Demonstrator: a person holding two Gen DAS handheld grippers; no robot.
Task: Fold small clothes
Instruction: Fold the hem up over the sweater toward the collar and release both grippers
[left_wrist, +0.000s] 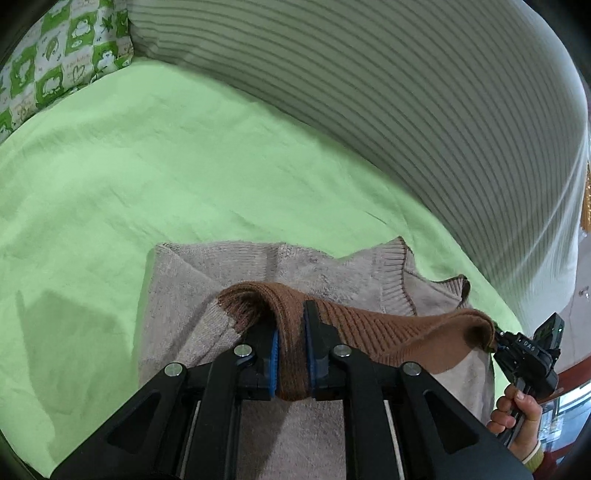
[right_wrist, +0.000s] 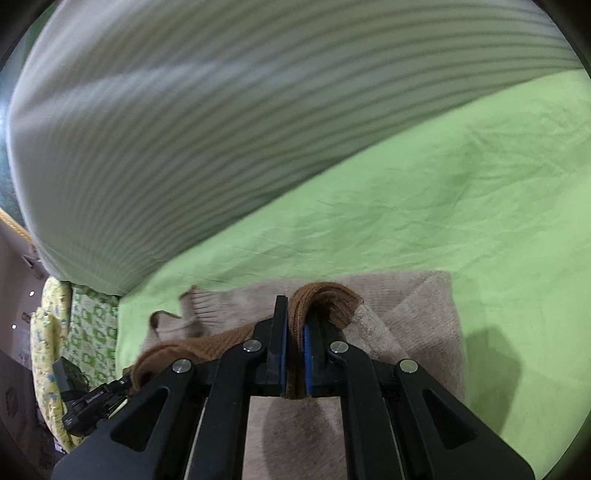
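Sheet open beyond and left of sweater. Striped bolster walls the far edge; pillow blocks far-left corner.

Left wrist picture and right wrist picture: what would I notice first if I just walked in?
First, the bright green sheet spread across the bed. In the middle lies a beige knitted sweater, its brown ribbed hem lifted and pinched by the left gripper and the right gripper. Behind it rises a big grey striped cushion.

Left gripper pitched down, blue pads clamped tight. Right gripper same, a bare hand on its handle.
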